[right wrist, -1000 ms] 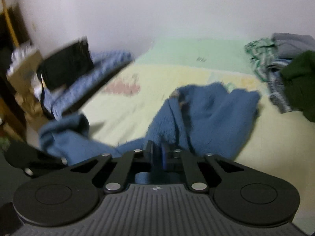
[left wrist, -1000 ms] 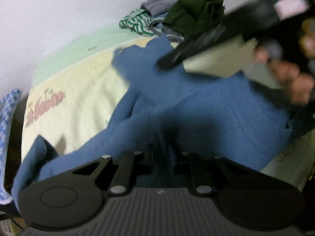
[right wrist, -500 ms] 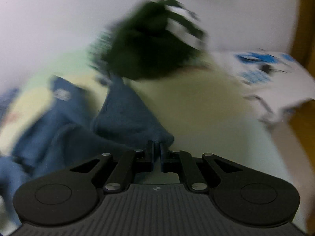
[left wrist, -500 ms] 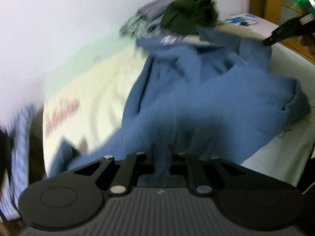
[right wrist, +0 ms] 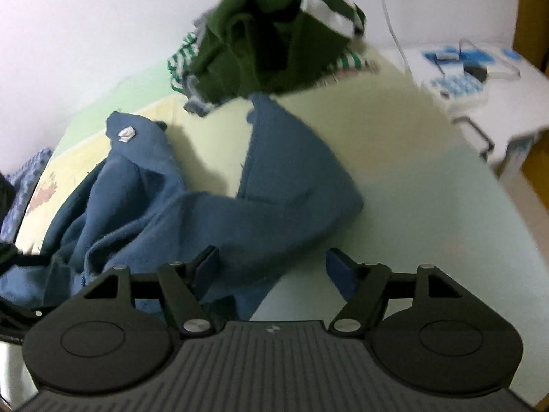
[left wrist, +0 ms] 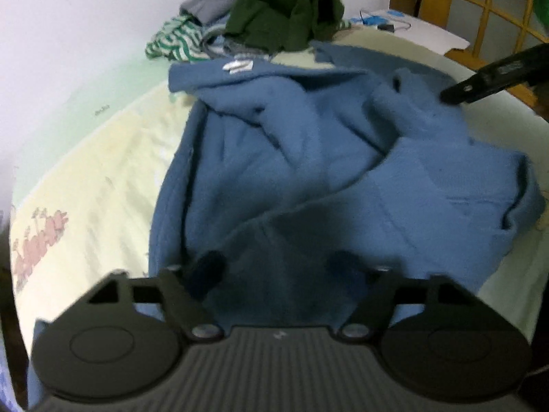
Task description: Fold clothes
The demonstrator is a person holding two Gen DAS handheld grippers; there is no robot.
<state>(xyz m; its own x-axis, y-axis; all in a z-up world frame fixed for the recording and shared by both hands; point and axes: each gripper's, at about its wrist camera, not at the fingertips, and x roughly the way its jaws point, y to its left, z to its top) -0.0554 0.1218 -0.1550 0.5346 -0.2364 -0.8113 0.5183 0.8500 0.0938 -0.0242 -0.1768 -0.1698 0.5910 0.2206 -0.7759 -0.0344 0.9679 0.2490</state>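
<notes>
While both grippers sit wide open, nothing's gripped: left gripper (left wrist: 279, 267) hovering over blue sweater (left wrist: 326, 171), right gripper (right wrist: 271, 267) at its edge, left finger over fabric. Sweater rumpled on bed (left wrist: 103, 171), green clothes pile (right wrist: 260, 44) behind.

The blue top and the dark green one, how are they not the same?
The blue top is spread out loosely across the bed, while the dark green one is bunched up in a heap. The blue top lies close to the open tools, the green one farther back near the wall, on other clothes. Both are unfolded.
</notes>
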